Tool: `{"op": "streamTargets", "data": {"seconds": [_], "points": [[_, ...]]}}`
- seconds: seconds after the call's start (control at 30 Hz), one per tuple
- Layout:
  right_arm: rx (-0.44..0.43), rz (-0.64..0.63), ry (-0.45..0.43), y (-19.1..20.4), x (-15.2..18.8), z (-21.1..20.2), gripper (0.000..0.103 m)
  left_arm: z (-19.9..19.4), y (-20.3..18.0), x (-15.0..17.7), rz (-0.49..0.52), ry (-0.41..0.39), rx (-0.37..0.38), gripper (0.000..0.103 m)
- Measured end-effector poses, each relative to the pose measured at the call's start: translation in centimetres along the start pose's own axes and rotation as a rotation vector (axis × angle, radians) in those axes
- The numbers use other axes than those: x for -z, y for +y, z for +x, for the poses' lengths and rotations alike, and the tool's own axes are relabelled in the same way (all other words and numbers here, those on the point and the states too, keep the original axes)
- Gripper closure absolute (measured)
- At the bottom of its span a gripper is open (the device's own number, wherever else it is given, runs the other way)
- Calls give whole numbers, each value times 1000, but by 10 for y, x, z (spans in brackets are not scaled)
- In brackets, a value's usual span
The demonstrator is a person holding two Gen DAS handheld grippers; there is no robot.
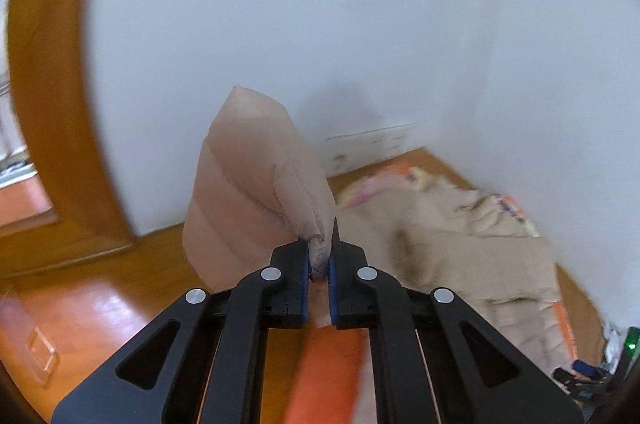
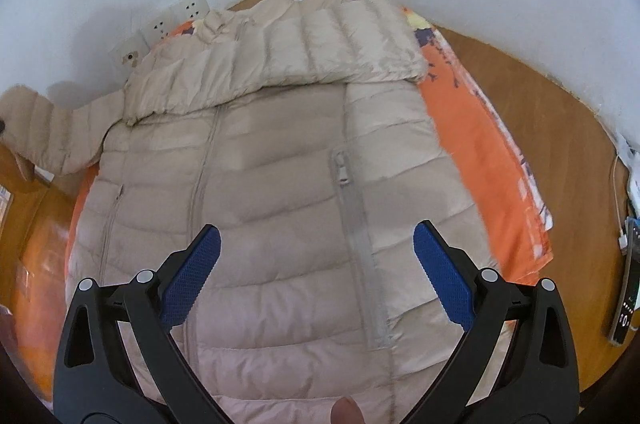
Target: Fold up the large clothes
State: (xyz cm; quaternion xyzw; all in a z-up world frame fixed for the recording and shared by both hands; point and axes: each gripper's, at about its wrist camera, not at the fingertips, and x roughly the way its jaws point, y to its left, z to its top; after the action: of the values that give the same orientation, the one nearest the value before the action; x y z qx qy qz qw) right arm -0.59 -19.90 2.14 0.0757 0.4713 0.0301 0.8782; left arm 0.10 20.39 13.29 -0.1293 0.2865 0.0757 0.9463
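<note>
A beige quilted puffer jacket (image 2: 280, 152) lies spread on an orange patterned cloth (image 2: 472, 128), with one sleeve (image 2: 280, 48) folded across its upper part. My right gripper (image 2: 316, 244) hovers open above the jacket's lower front, beside a pocket zipper (image 2: 352, 200), with nothing between its blue pads. In the left wrist view my left gripper (image 1: 319, 264) is shut on the cuff of the other sleeve (image 1: 256, 184), which stands up lifted above the floor. That raised sleeve (image 2: 44, 128) also shows at the left edge of the right wrist view. The jacket's body (image 1: 472, 256) lies blurred to the right.
A white wall with sockets (image 2: 160, 24) runs close behind the jacket. A wooden door frame (image 1: 52, 104) stands at left. Wooden floor (image 1: 100, 304) surrounds the cloth. A dark device with lit marks (image 2: 628, 288) and a white cable (image 2: 618, 200) lie at right.
</note>
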Motion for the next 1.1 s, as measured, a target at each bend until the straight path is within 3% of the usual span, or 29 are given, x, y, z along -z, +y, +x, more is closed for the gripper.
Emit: {"op": "streamTargets", "data": {"seconds": [0.33,0.63,0.93,1.03,1.07,1.1], "points": [[29,52,-18,-43,-6,-8,7,23,-123,-7,132,9,161,96],[76,101,-34,-74,-8,-14,7,98,-227,30,239,166,261,96],[113,139,-31,-96,-1,-17,7,162,-245,81,257,349,234,95],[125,158,-26,-103,4,-19,7,172,-248,90,263,386,239,89],[128,161,-26,-105,4,-20,7,174,-250,92,263,389,238,82],[130,163,-25,-106,4,-20,7,176,-253,94,265,392,247,69]]}}
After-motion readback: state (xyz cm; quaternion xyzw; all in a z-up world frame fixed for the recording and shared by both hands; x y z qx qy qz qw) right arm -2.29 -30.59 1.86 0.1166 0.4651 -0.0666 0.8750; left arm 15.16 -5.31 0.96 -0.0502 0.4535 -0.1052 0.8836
